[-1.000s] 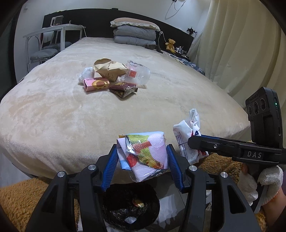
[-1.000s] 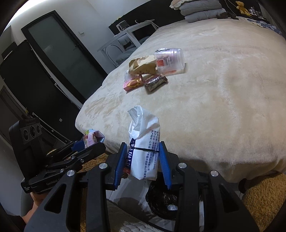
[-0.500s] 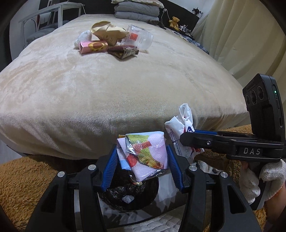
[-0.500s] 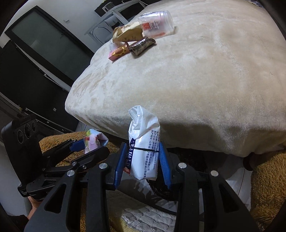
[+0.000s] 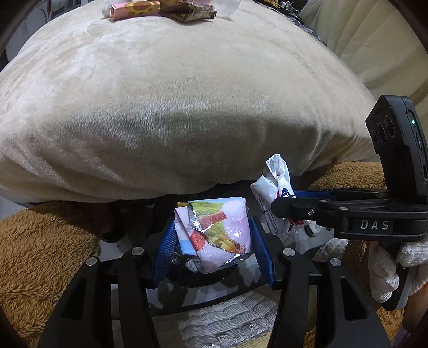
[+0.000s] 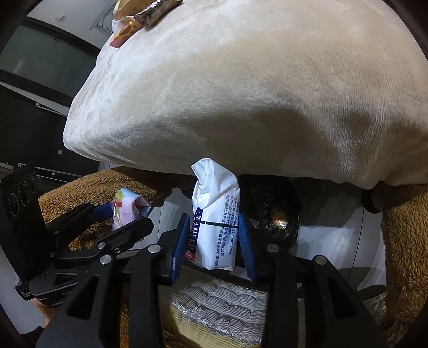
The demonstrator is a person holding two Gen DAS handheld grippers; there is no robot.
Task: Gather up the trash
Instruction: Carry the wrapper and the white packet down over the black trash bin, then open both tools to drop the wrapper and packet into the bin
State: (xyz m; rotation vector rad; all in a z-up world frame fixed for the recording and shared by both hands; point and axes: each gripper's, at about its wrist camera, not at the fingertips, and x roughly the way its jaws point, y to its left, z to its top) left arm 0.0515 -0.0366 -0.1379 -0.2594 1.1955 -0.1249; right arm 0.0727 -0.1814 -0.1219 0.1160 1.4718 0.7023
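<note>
My left gripper is shut on a crumpled colourful snack wrapper, held over the black-lined trash bin on the floor at the foot of the bed. My right gripper is shut on a white packet with blue print, just left of the same bin, where a shiny scrap lies inside. Each gripper shows in the other's view: the right one with its white packet, the left one with its wrapper. More trash lies far up on the bed: a pink box and a brown wrapper.
The beige blanket of the bed bulges over the bin. A brown fluffy rug lies either side, and a grey quilted mat sits below the grippers. A gloved hand holds the right gripper. Cream curtains hang at right.
Both grippers have sunk and tipped downward, from level with the bed top to below its edge, over the bin. Both wrappers stay gripped.
</note>
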